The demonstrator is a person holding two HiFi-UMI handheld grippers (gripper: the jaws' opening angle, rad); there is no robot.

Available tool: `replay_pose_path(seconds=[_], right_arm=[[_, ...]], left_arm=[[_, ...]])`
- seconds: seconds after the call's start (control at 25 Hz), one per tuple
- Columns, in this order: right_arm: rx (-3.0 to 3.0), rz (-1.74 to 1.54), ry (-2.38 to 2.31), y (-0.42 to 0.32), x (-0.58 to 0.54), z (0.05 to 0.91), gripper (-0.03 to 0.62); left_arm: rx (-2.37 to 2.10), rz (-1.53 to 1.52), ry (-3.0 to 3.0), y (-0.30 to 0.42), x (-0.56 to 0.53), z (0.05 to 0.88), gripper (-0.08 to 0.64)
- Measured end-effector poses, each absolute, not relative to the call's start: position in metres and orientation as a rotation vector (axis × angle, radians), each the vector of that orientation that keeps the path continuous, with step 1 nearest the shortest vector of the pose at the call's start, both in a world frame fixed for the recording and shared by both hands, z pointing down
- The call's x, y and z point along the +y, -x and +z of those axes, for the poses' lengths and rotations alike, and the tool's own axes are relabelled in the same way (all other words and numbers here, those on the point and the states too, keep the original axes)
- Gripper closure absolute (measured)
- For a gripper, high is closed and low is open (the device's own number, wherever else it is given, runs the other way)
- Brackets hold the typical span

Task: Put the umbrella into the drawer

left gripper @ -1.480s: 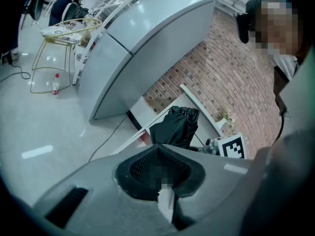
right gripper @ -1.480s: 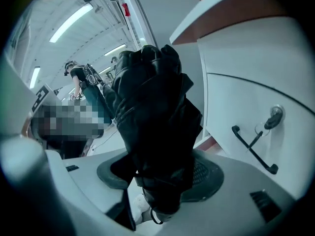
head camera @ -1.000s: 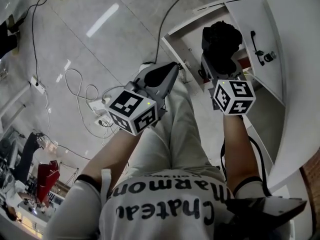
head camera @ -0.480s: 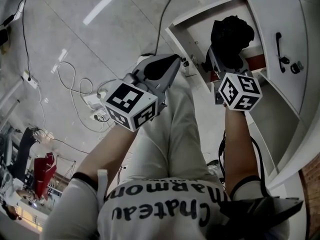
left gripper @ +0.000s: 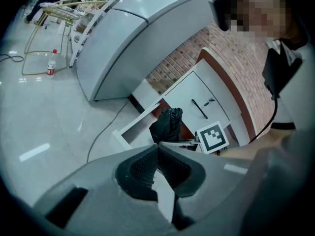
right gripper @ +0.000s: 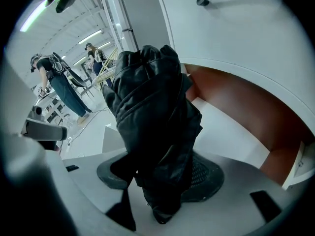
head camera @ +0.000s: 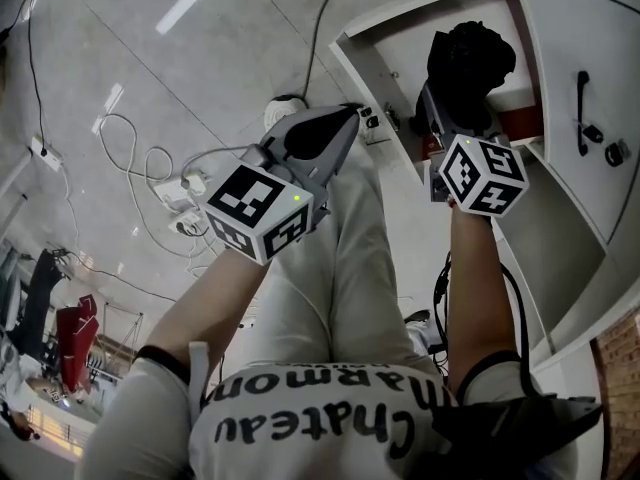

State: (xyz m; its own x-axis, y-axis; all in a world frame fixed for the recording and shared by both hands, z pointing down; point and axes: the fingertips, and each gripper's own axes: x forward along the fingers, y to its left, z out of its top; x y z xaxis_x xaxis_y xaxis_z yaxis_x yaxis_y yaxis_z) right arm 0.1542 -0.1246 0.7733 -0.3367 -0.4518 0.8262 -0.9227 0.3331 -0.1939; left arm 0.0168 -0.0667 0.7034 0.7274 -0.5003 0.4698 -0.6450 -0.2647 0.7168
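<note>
A black folded umbrella (head camera: 468, 63) hangs over the open white drawer (head camera: 352, 56), with my right gripper (head camera: 455, 108) shut on its lower part. In the right gripper view the umbrella (right gripper: 152, 117) fills the middle, clamped between the pads of that gripper (right gripper: 162, 176), and the drawer's white floor (right gripper: 221, 132) lies behind it. My left gripper (head camera: 345, 120) hovers beside the drawer's left wall, over the person's leg. Its jaws (left gripper: 157, 149) meet at the tips with nothing between them. From the left gripper view the umbrella (left gripper: 166, 124) stands inside the drawer's outline (left gripper: 133, 127).
A white cabinet front with a dark handle (head camera: 582, 98) lies right of the drawer. Cables and a power strip (head camera: 185, 203) sprawl on the tiled floor at the left. A grey curved counter (left gripper: 128, 33) and a small bottle (left gripper: 50, 69) stand farther off. People (right gripper: 64, 87) stand in the background.
Both grippers have sunk toward the drawer, and the umbrella now hangs lower over its opening. The grip on the umbrella is unchanged.
</note>
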Motion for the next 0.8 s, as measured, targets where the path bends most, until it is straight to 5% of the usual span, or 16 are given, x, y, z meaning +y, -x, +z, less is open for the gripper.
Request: replay_pose_path(seconds=[0.8], right_arm=[[-1.824, 0.905, -1.16, -0.176, -0.113, 0.811, 0.336]], left_arm=[[-0.829, 0.166, -1.896, -0.031, -0.053, 0.735, 0.546]])
